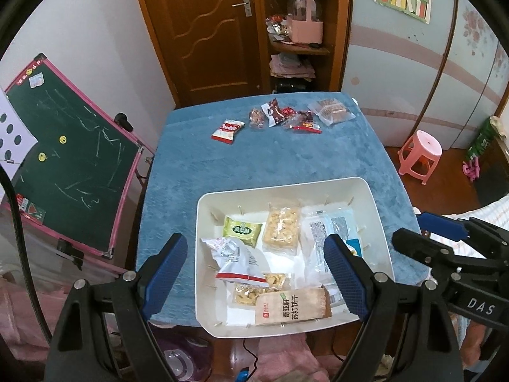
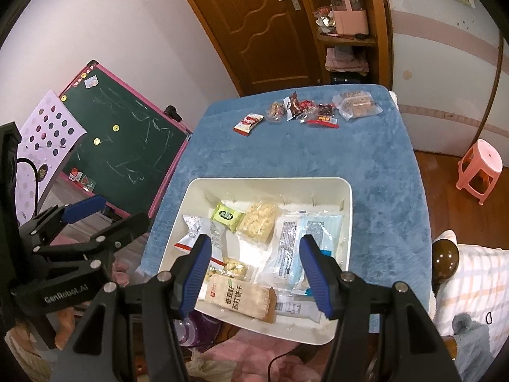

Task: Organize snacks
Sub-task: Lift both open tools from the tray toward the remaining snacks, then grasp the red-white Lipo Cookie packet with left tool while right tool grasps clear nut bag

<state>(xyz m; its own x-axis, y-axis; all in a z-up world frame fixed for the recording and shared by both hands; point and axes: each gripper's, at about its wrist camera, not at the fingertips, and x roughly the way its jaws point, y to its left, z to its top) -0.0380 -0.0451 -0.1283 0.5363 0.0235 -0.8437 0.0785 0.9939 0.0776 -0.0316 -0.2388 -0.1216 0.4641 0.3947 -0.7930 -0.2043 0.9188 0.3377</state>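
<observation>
Bin well stocked, a handful of snacks left to bring in

The white bin (image 1: 378, 222) sits at the near edge of the blue cloth (image 1: 286, 156) and already holds a good load: a green packet (image 1: 242, 230) and a clear bag of pale puffs (image 1: 282, 226) at the bin's far wall, a crumpled white-and-red bag (image 1: 233, 256) on its left side, a flat clear-and-blue pouch (image 1: 331, 232) on its right, and a tan cracker pack (image 1: 291, 307) at its near wall. Beyond the bin, at the cloth's far edge, a red-and-white packet (image 1: 227, 130) lies alone, just beside a cluster of small dark-red wrappers (image 1: 286, 116) and a clear pack of brown biscuits (image 1: 331, 112) — by my read, the remaining work. Both tools hover over the bin's near side: left gripper (image 1: 254, 273) spread wide and empty, right gripper (image 2: 254, 273) likewise agape, carrying nothing.
</observation>
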